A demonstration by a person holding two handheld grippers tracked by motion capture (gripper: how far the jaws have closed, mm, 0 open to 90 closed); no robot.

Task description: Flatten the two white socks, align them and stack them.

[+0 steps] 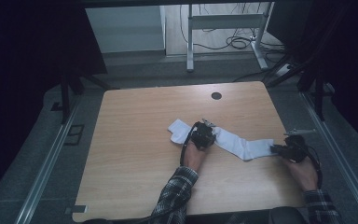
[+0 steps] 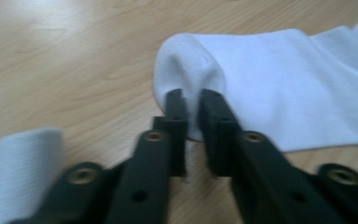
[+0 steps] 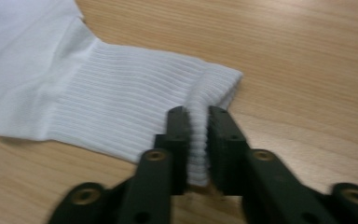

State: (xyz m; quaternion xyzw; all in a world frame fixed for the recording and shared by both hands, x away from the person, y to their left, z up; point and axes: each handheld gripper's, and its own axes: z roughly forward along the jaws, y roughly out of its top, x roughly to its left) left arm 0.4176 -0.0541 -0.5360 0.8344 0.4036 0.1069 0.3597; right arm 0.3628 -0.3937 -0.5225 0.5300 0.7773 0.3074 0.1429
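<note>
A long white sock [image 1: 244, 145] lies slantwise across the wooden table [image 1: 135, 154]. My left gripper [image 1: 203, 136] is shut on its rounded toe end, and in the left gripper view the jaws [image 2: 192, 100] pinch a fold of the sock [image 2: 270, 79]. My right gripper [image 1: 286, 150] holds the other end near the table's right edge. In the right gripper view the jaws [image 3: 198, 114] are shut on the ribbed cuff of the sock [image 3: 112, 102]. A second white sock [image 1: 179, 130] lies just left of the left gripper, with its ribbed edge [image 2: 18, 172] beside the jaws.
A round cable hole [image 1: 216, 95] sits near the table's far edge. Beyond the table stand a metal desk frame [image 1: 190, 46] and loose cables [image 1: 240, 43] on the floor. Dark curtains hang at both sides.
</note>
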